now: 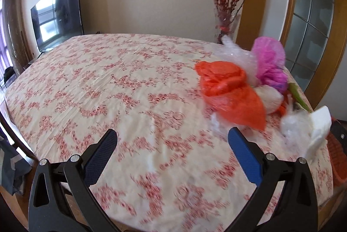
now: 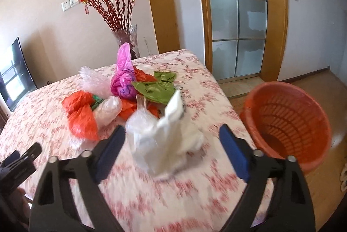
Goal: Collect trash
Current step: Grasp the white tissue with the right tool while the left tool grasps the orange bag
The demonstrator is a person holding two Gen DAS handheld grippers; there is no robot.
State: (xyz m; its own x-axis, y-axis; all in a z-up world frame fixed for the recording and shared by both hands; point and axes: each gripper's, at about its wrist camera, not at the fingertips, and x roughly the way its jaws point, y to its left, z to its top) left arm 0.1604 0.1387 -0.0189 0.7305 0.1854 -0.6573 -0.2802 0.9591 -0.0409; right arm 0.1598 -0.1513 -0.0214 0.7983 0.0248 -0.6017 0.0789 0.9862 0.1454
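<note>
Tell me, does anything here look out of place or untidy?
Yes. Crumpled plastic bags lie heaped on the table, and a white bag sits apart between the open right gripper fingers. The orange basket beside the table looks tilted.

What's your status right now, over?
Left gripper open, empty. Right gripper open around crumpled white plastic bag, not gripping. Orange slatted plastic basket waiting, right of table. Path clear.

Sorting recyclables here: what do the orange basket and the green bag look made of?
Orange basket: seemingly rigid moulded plastic, with slotted lattice walls and a smooth, slightly glossy rim. Green bag: likely thin plastic film, creased, with a soft sheen.
</note>
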